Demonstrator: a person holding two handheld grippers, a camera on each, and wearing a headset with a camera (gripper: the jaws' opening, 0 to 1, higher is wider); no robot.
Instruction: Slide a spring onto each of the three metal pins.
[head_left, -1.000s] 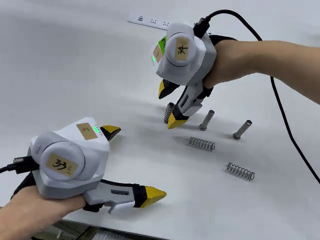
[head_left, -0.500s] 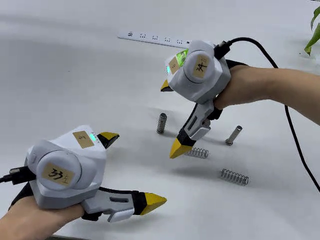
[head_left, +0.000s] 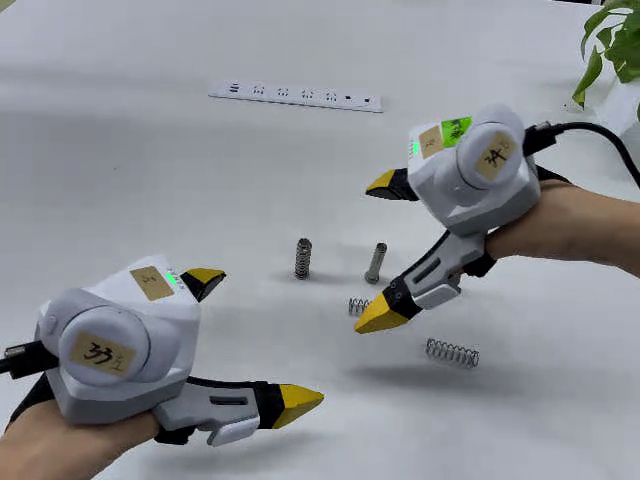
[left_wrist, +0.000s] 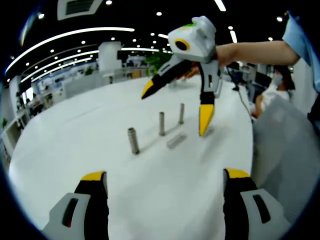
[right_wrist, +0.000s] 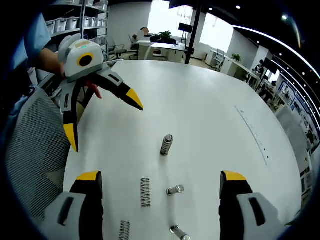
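A metal pin with a spring on it (head_left: 303, 258) stands upright on the white table, also in the left gripper view (left_wrist: 133, 140) and the right gripper view (right_wrist: 166, 144). A bare pin (head_left: 376, 262) stands to its right, and the left gripper view shows two bare pins (left_wrist: 161, 123) (left_wrist: 181, 113). One loose spring (head_left: 358, 305) lies partly behind a jaw; another loose spring (head_left: 452, 352) lies nearer. My right gripper (head_left: 378, 250) hangs open above the bare pin, holding nothing. My left gripper (head_left: 255, 340) is open and empty at the near left.
A white power strip (head_left: 295, 95) lies at the far side of the table. Green plant leaves (head_left: 610, 40) reach in at the top right. A black cable (head_left: 590, 128) runs from the right gripper. The table's front edge is just below the left gripper.
My right gripper has come away from the pin that carries a spring, moving right and up with its jaws open. The spring stays on that pin. The left gripper has hardly moved.
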